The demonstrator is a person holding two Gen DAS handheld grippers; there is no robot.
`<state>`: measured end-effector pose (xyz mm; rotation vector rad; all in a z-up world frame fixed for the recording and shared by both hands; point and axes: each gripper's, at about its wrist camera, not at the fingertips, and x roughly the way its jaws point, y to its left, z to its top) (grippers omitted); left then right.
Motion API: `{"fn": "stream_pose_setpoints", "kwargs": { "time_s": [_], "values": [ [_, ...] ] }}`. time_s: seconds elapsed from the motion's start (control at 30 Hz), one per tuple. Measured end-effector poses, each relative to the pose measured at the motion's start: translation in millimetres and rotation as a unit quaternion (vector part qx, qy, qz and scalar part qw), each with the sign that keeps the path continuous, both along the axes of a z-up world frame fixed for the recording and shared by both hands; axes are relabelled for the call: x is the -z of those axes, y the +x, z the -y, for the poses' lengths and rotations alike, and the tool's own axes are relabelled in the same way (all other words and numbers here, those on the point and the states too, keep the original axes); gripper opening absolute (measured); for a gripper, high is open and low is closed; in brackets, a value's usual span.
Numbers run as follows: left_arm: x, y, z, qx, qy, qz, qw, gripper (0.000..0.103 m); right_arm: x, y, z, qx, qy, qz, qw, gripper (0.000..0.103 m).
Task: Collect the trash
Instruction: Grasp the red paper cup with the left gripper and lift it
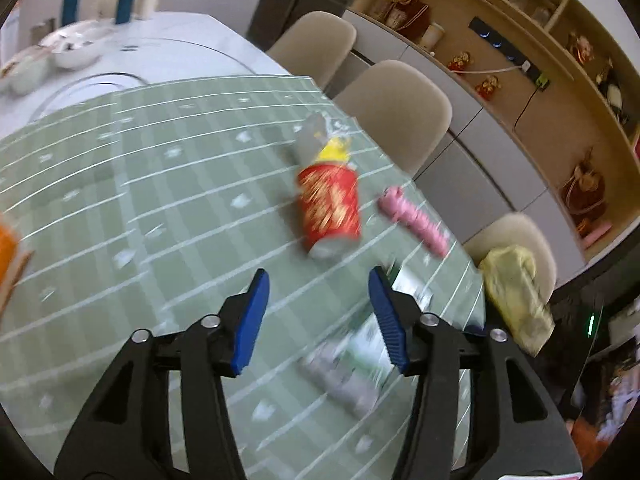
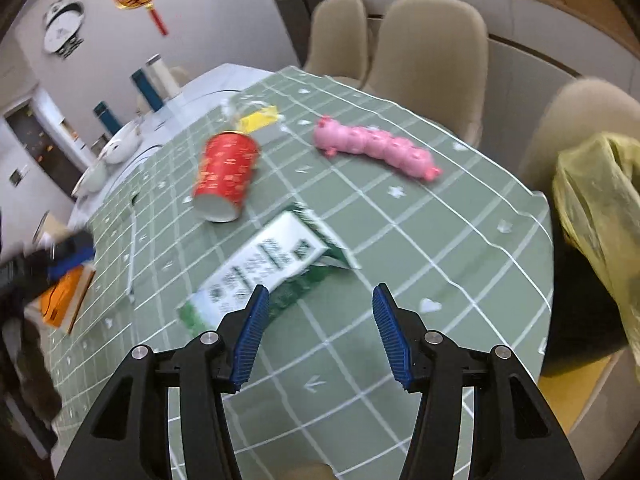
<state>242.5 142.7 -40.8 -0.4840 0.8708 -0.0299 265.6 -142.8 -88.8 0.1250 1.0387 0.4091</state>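
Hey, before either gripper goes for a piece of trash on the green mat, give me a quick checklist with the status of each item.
1. Right gripper empty, jaws apart: ok.
2. Left gripper empty, jaws apart: ok.
3. Flattened carton reachable: ok, it lies flat just ahead of the right gripper, nothing on top.
4. Red cup stable: cannot tell, it lies on its side and might roll.
5. Yellow bag ready to receive trash: cannot tell, its opening is not clearly seen.
6. Pink caterpillar toy clear of the trash: ok, it lies apart from the cup and carton.
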Motion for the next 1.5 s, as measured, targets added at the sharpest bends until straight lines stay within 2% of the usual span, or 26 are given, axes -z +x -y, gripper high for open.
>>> {"fn": "stream_pose_setpoints", "kwargs": {
  "time_s": [0.07, 0.13, 0.23, 0.33, 0.5, 0.6, 0.73, 0.83, 1.0, 1.13, 1.23, 1.4, 1.5],
  "values": [
    [6.2, 35.4, 7.8, 0.006, 0.003, -0.009, 0.9999, 0.051, 8.2, 1.3, 9.7, 0.011, 0.001, -0.011, 1.0, 0.051],
    [15.2, 68.5, 18.0, 0.015, 0.023, -0.028, 0.9992, 0.052, 15.2, 0.6, 18.0, 0.016, -0.002, -0.019, 1.0, 0.051],
    [34.8, 109.9, 35.5, 0.018, 0.087, -0.071, 0.9935, 0.052, 17.3, -1.5, 32.7, 0.026, 0.0, -0.019, 0.999, 0.051],
    [44.8, 125.5, 42.7, 0.023, 0.098, -0.085, 0.9913, 0.052, 17.0, -3.4, 45.8, 0.034, 0.002, -0.015, 0.999, 0.051],
    [45.5, 131.0, 54.3, 0.03, 0.125, -0.089, 0.9878, 0.052, 19.8, -8.9, 50.2, 0.026, 0.003, -0.014, 1.0, 0.051],
    [44.6, 126.0, 57.1, 0.044, 0.118, -0.093, 0.9876, 0.05, 16.4, -11.5, 43.6, 0.01, 0.009, -0.014, 1.0, 0.051],
    [40.8, 100.2, 57.9, 0.054, 0.116, -0.096, 0.9871, 0.048, 4.2, -20.4, 28.3, -0.023, 0.007, 0.002, 1.0, 0.051],
    [33.7, 61.3, 50.5, 0.045, 0.092, -0.088, 0.9909, 0.048, -1.7, -36.8, 10.4, -0.053, 0.001, 0.01, 0.999, 0.051],
    [33.1, -24.0, 22.3, -0.006, 0.055, -0.082, 0.9951, 0.049, 1.8, -69.4, -39.1, -0.148, -0.027, 0.035, 0.988, 0.051],
    [40.9, -81.2, 3.9, -0.052, 0.031, -0.09, 0.9941, 0.049, 8.6, -76.8, -79.3, -0.182, -0.054, 0.065, 0.98, 0.051],
    [44.1, -112.8, 0.9, -0.066, 0.019, -0.094, 0.9932, 0.049, 19.1, -78.0, -97.3, -0.194, -0.1, 0.084, 0.972, 0.051],
    [42.4, -144.7, 3.7, -0.061, 0.004, -0.094, 0.9937, 0.049, 25.0, -71.5, -68.4, -0.174, -0.171, 0.116, 0.963, 0.051],
    [41.6, -152.5, 9.7, -0.054, -0.009, -0.091, 0.9944, 0.049, 27.8, -58.2, -28.7, -0.13, -0.213, 0.12, 0.961, 0.051]
  ]
}}
